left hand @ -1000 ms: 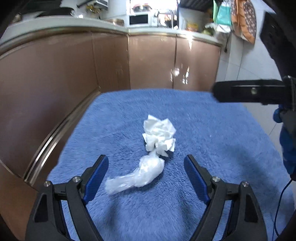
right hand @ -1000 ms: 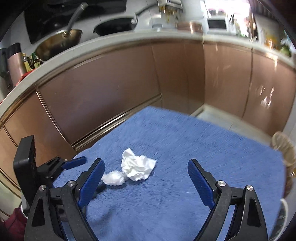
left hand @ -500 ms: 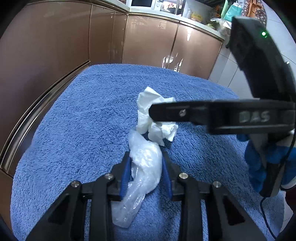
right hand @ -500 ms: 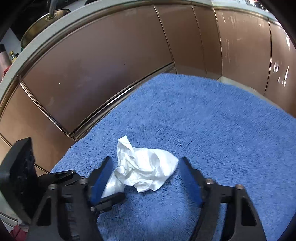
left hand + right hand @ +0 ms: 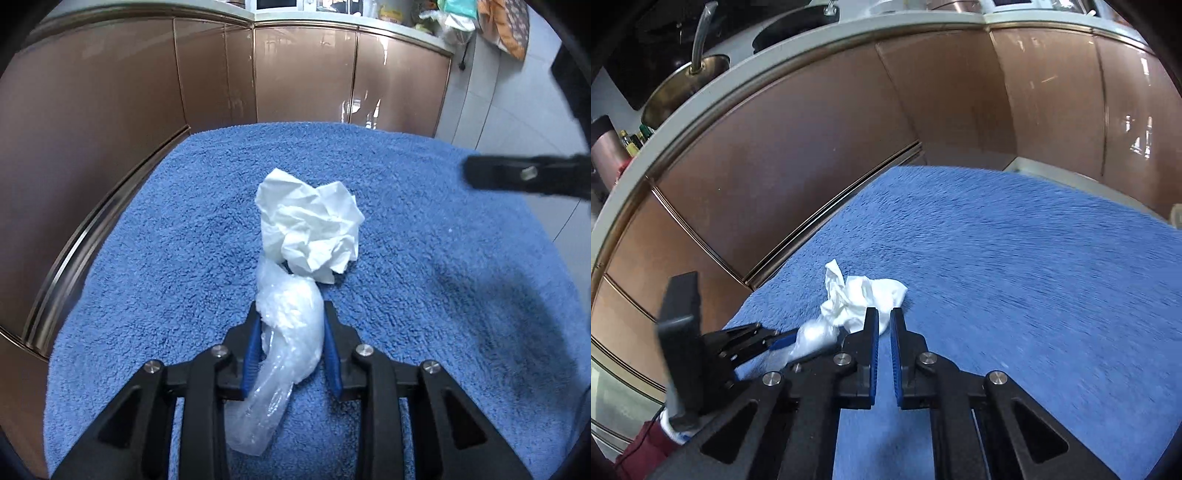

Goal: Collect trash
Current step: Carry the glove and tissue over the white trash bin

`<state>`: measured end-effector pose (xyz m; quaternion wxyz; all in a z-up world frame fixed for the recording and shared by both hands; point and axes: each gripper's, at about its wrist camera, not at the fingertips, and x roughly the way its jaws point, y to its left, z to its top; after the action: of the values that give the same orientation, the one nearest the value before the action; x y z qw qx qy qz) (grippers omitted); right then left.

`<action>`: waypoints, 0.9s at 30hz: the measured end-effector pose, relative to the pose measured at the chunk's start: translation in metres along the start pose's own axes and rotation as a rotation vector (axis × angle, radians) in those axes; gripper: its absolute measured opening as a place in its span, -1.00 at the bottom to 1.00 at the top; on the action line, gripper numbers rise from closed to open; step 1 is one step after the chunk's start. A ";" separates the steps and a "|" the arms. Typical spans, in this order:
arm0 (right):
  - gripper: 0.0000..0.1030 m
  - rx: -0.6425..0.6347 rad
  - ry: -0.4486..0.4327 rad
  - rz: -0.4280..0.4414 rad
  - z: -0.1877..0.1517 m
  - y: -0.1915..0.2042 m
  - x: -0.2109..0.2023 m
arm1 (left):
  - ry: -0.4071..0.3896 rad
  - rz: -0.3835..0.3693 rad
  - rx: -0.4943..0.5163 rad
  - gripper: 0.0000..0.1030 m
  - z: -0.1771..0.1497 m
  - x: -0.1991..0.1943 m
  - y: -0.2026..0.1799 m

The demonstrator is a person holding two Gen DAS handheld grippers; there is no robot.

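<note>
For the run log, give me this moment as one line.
left gripper just closed on bag; right gripper shut, empty; tissue on towel

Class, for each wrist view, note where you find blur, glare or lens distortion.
Left wrist view: the other black gripper arm is smeared; glare streaks the glossy brown cabinet doors.
Right wrist view: the fluffy blue towel is motion-blurred; the pale countertop edge bows from fisheye.
</note>
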<state>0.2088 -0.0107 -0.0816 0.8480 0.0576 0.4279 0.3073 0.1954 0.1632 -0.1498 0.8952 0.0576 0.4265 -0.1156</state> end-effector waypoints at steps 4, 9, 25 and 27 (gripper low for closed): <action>-0.66 -0.034 -0.009 -0.039 -0.001 0.007 -0.021 | -0.013 0.015 -0.012 -0.45 -0.003 -0.014 -0.008; 0.14 -0.072 -0.007 -0.032 0.006 0.019 -0.008 | -0.029 0.038 -0.054 -0.46 -0.015 -0.031 0.003; 0.16 -0.174 0.120 -0.092 0.002 0.046 0.115 | -0.127 0.041 -0.292 -0.46 -0.068 -0.079 0.044; -0.27 -0.168 0.115 -0.098 0.000 0.044 0.115 | -0.130 0.034 -0.296 -0.46 -0.070 -0.081 0.042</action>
<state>0.2394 0.0902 -0.1448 0.8377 -0.0522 0.4512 0.3032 0.1041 0.2310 -0.1311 0.9215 -0.0756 0.3788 -0.0399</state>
